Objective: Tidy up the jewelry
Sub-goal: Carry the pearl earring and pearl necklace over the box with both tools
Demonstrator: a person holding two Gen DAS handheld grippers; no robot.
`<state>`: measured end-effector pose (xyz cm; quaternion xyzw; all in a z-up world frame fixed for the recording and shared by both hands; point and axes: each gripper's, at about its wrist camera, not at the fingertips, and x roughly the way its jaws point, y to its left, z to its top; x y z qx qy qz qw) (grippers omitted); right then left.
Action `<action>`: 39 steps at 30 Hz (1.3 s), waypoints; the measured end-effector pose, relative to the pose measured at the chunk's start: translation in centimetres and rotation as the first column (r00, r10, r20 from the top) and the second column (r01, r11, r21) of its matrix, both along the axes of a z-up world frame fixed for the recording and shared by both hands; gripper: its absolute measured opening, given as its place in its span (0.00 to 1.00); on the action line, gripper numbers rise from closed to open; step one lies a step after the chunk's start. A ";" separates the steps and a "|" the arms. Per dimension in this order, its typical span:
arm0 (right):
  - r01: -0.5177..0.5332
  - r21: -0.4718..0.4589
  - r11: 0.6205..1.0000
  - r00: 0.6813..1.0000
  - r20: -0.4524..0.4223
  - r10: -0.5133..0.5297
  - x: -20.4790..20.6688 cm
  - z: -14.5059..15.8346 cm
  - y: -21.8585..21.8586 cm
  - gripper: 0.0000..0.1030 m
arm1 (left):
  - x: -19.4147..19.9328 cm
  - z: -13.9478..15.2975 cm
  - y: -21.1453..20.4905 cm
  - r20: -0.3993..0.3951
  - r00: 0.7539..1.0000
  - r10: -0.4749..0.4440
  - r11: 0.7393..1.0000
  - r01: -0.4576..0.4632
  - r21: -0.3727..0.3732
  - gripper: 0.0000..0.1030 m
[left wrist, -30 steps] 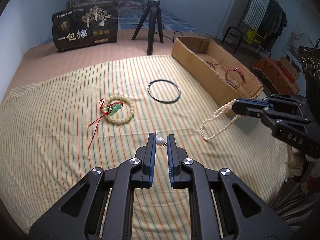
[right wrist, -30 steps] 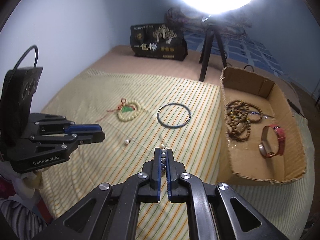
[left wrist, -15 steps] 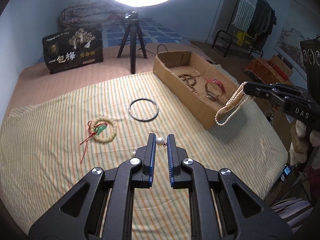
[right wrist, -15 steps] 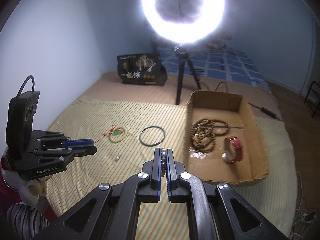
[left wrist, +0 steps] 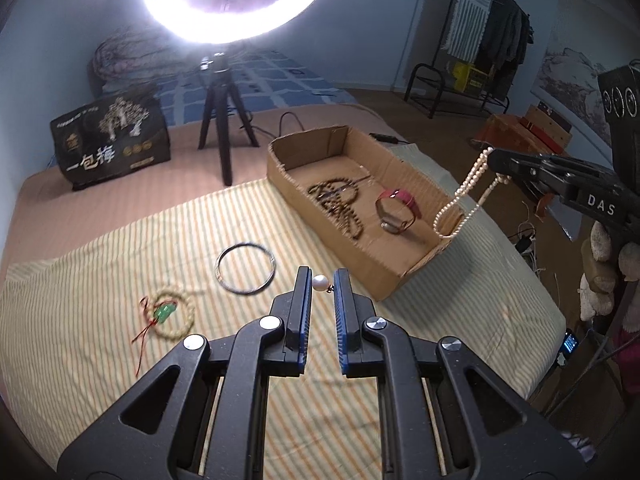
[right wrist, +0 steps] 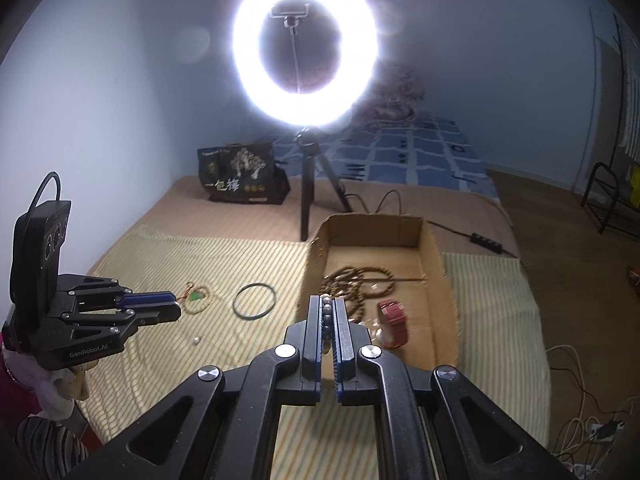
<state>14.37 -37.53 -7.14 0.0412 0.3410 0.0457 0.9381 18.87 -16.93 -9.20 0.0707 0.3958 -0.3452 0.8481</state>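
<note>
The left gripper [left wrist: 320, 284] is raised above the striped cloth [left wrist: 120, 248], its jaws slightly apart with a single pearl earring [left wrist: 319, 282] caught between the blue pads [left wrist: 306, 304]; the pearl touches the left pad, and whether the right pad presses its small stem cannot be told for certain. The right gripper [right wrist: 328, 312] is clenched on a pearl necklace [left wrist: 464, 196], whose beads show stacked in the narrow slot between its fingers [right wrist: 313, 332] in the right wrist view. In the left wrist view the necklace hangs in a long loop from that gripper's tip over the near right corner of the cardboard box [left wrist: 360, 264], the bottom of the loop at about the level of the box rim. Inside the box lie a dark wooden bead strand [left wrist: 340, 204] toward the far end and a red watch [left wrist: 398, 210] nearer, apart from each other. On the cloth left of the box rests a thin dark bangle [left wrist: 246, 267], and farther left a pale bead bracelet [left wrist: 172, 312] with a green charm and red cord. A second small pearl [right wrist: 196, 340] lies on the cloth near the left gripper. At the far side a ring light [right wrist: 305, 46] glows on a black tripod [right wrist: 310, 184], beside a dark printed bag [right wrist: 242, 174].
</note>
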 end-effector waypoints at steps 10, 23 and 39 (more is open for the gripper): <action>0.040 -0.018 0.999 0.999 0.028 -0.039 2.6 1.2 -3.3 0.01 | 1.3 0.5 -4.8 0.018 0.998 -0.057 0.998 0.057 0.008 0.09; 0.061 -0.031 0.998 0.998 0.006 -0.061 7.6 -0.2 -6.2 0.01 | 3.1 -1.7 -10.2 0.003 0.993 -0.114 0.993 0.114 0.035 0.09; 0.078 -0.032 0.996 0.994 -0.070 -0.080 12.1 -4.7 -7.5 0.01 | 4.7 -4.9 -12.9 -0.050 0.991 -0.128 0.989 0.131 0.062 0.09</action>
